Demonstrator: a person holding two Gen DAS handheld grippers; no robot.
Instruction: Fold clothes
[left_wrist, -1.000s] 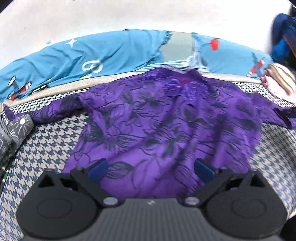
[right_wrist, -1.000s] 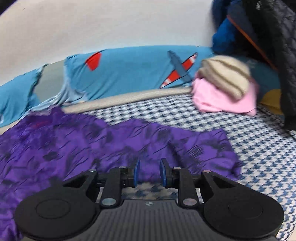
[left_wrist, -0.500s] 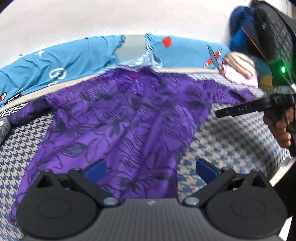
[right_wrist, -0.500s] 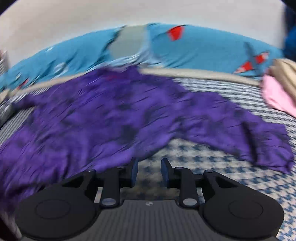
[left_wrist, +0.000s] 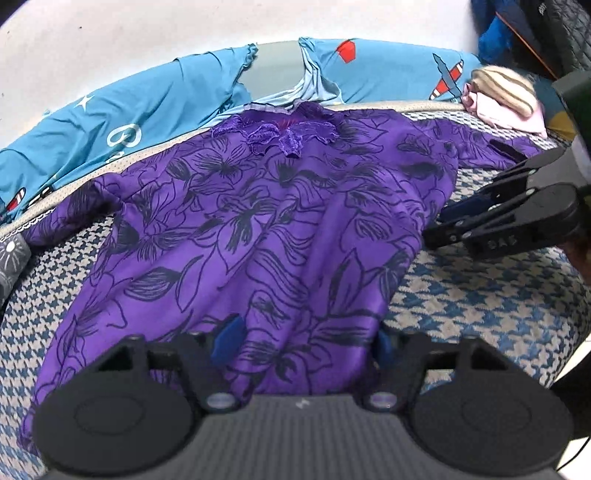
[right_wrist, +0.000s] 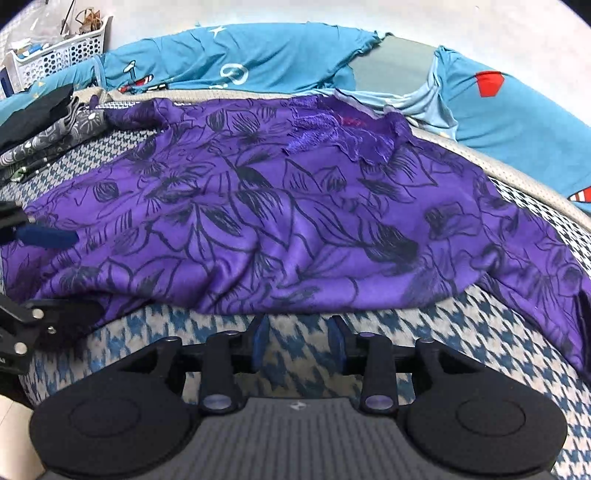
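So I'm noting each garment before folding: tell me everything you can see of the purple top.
The purple top is thin, slightly shiny fabric printed with dark outlined flowers, with a lace-trimmed neckline at the far end. It lies spread flat but rippled on the houndstooth bed cover, sleeves out to both sides. Its near hem sits between the closing left gripper fingers; the opening right gripper hovers just short of its side edge.

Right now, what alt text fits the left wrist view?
A purple floral garment lies spread on a houndstooth cover, its near hem between the closing left claw. The right claw reaches in from the right edge.
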